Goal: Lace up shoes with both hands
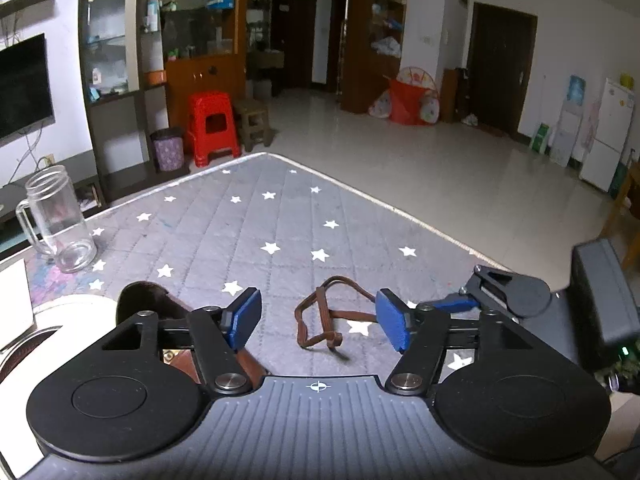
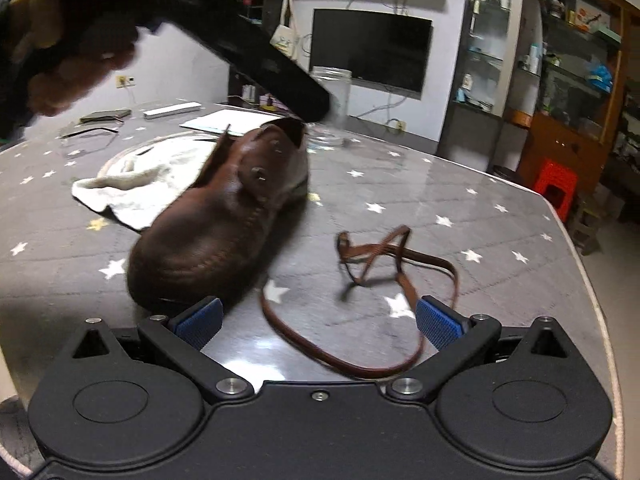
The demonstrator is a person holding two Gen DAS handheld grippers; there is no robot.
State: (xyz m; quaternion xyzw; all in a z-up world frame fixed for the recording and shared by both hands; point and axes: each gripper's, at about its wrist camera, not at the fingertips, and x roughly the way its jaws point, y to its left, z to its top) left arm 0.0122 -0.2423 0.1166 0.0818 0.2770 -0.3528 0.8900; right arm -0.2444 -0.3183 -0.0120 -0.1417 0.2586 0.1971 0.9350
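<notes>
Left wrist view: left gripper [image 1: 318,320] stood spread and empty; the thin brown leather lace [image 1: 320,314] lay tangled at centre frame, the shoe mostly hidden lower left.
Right wrist view: right gripper [image 2: 318,322] spread too, lace looping between its pads; only here the whole brown leather shoe [image 2: 224,220] showed (eyelets unlaced).
Risk: grabbing the lace mid-loop could tighten the tangle.

1. A clear glass mug [image 1: 60,224] stands upright near the edge of the star-patterned grey table cover [image 1: 248,216].
2. A crumpled white cloth [image 2: 140,184] lies on a round tray [image 2: 120,158].
3. A red plastic stool [image 1: 212,126] stands on the floor.
4. A dark television [image 2: 372,48] hangs on the wall.
</notes>
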